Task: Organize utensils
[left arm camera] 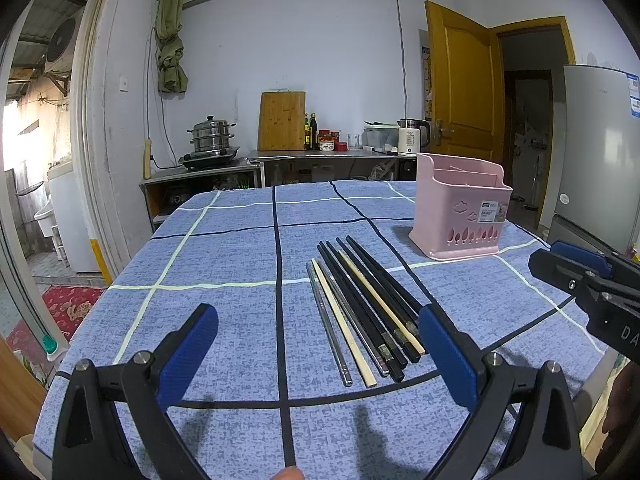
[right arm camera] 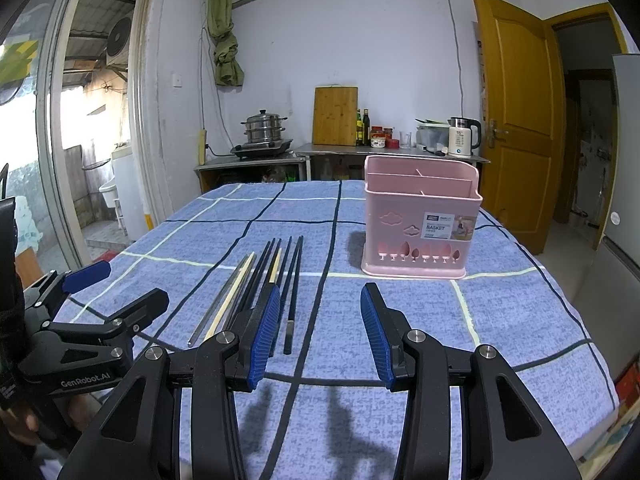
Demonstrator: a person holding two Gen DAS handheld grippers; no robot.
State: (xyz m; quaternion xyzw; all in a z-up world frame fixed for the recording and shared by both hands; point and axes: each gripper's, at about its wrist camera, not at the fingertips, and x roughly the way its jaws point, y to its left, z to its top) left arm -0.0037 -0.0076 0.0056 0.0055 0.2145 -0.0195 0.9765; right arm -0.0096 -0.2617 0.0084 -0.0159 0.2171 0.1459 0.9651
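Left wrist view: the left gripper (left arm camera: 318, 344) hovers with fingers spread wide, empty; the right gripper (right arm camera: 320, 332) likewise gapes, holding nothing. The chopsticks (left arm camera: 360, 312) all lie bundled on the checked tablecloth (left arm camera: 224, 248), near the empty-looking pink utensil basket (right arm camera: 420, 232). Nothing seems sorted yet.

Cloth (left arm camera: 224, 264) is mottled blue with a big grid of black and pale cream lines. Basket (right arm camera: 420, 220) is pink, with cloud and tree cutouts. Chopsticks (left arm camera: 360, 312): mostly black, two pale wood, two look silvery-grey. Both grippers black with ribbed blue pads (right arm camera: 262, 336).
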